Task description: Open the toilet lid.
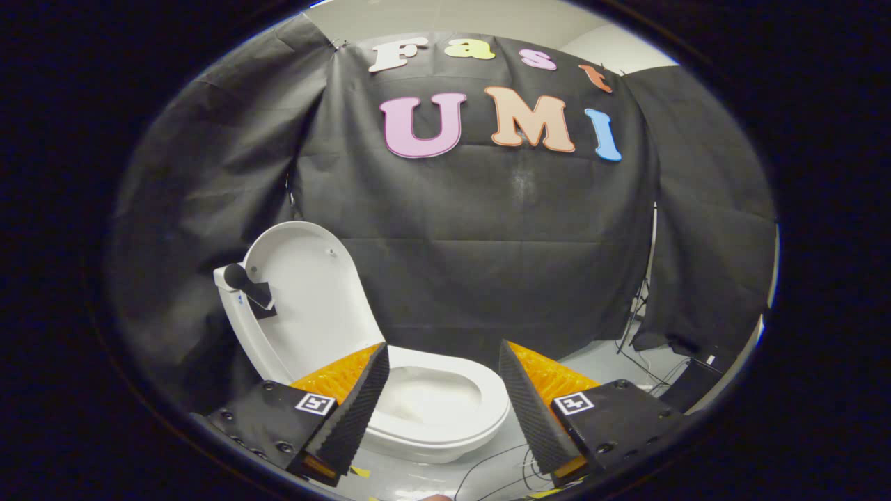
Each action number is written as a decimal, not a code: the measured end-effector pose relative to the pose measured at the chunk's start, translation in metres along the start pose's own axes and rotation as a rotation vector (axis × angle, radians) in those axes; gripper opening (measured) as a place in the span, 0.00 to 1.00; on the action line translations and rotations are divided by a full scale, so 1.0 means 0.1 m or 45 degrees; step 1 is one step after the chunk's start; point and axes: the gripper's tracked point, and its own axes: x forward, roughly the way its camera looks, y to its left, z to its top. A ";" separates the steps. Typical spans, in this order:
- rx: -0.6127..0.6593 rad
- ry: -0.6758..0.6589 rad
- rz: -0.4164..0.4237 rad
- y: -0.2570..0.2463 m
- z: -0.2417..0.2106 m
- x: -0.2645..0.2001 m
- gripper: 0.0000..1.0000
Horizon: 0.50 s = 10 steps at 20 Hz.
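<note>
- The gripper (443,372) has its jaws spread wide apart, with nothing held between them.
- The toilet (445,410) stands on the pale floor (605,362) just beyond the fingertips, its bowl and seat showing in the gap between the two fingers, toward 12 o'clock from the gripper.
- The toilet lid (306,292) is already raised, standing upright and leaning back at about 10 o'clock from the gripper, its inner face toward the camera.
- A dark handle piece (249,285) sits on the lid's outer edge.
- Thin cables (647,369) lie on the floor at roughly 2 o'clock, near the black cloth wall (487,243).
</note>
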 end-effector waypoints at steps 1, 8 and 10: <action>0.002 -0.004 -0.003 0.00 0.01 0.00 0.98; 0.012 0.001 -0.001 0.05 -0.01 -0.01 0.98; 0.004 0.010 0.003 0.08 -0.01 -0.01 0.98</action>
